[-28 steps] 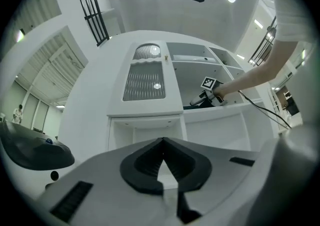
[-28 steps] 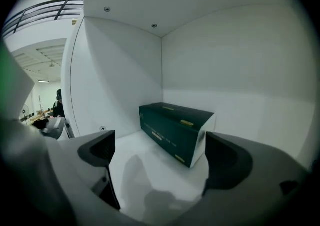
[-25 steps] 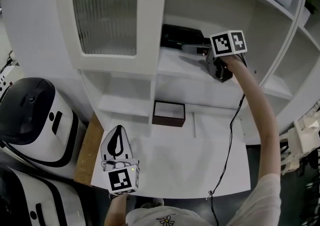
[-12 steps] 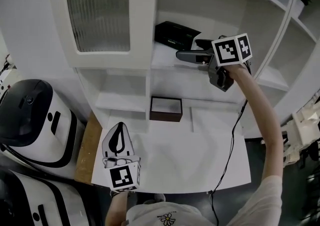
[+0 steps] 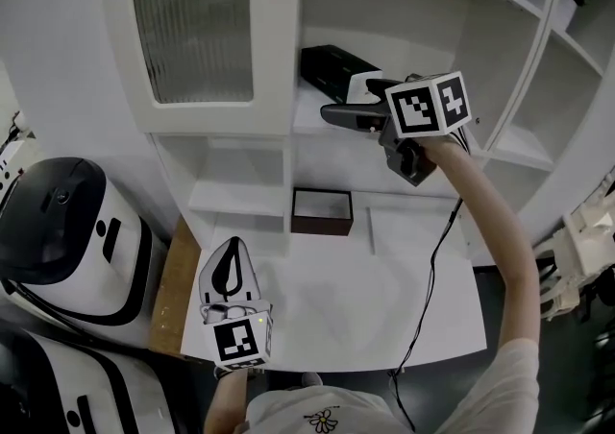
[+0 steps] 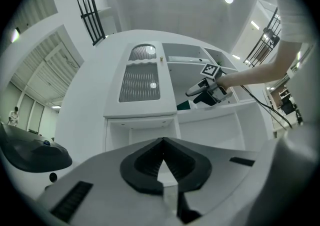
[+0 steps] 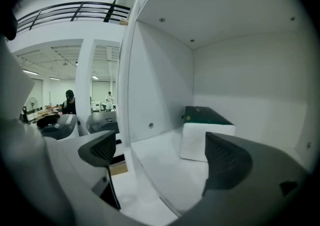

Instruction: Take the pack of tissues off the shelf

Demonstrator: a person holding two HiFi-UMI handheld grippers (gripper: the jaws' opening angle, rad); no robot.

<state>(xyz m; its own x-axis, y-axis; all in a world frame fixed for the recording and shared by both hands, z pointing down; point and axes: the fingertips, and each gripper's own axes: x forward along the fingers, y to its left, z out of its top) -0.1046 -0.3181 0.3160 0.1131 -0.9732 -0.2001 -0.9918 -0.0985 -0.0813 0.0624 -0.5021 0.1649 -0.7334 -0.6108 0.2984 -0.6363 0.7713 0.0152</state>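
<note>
The pack of tissues (image 5: 332, 72) has a dark green top and white sides and lies on the upper shelf (image 5: 317, 125) of the white cabinet. My right gripper (image 5: 348, 101) is held at the shelf's front, pointing at the pack, with its jaws open. In the right gripper view the pack (image 7: 205, 132) lies a little beyond the gripper (image 7: 162, 152), ahead and slightly right, apart from both fingers. My left gripper (image 5: 226, 274) hangs low over the white counter, shut on nothing. In the left gripper view its own jaws (image 6: 162, 157) point up at the cabinet.
A ribbed-glass cabinet door (image 5: 192, 24) closes the compartment left of the pack. A small brown box (image 5: 323, 211) sits in the lower niche. Two black-and-white appliances (image 5: 67, 230) stand at the left beside a wooden board (image 5: 168, 288). A cable (image 5: 432, 269) trails from the right arm.
The right gripper has shifted slightly left in front of the upper shelf and its jaws now stand wider apart. The left gripper has stayed where it was.
</note>
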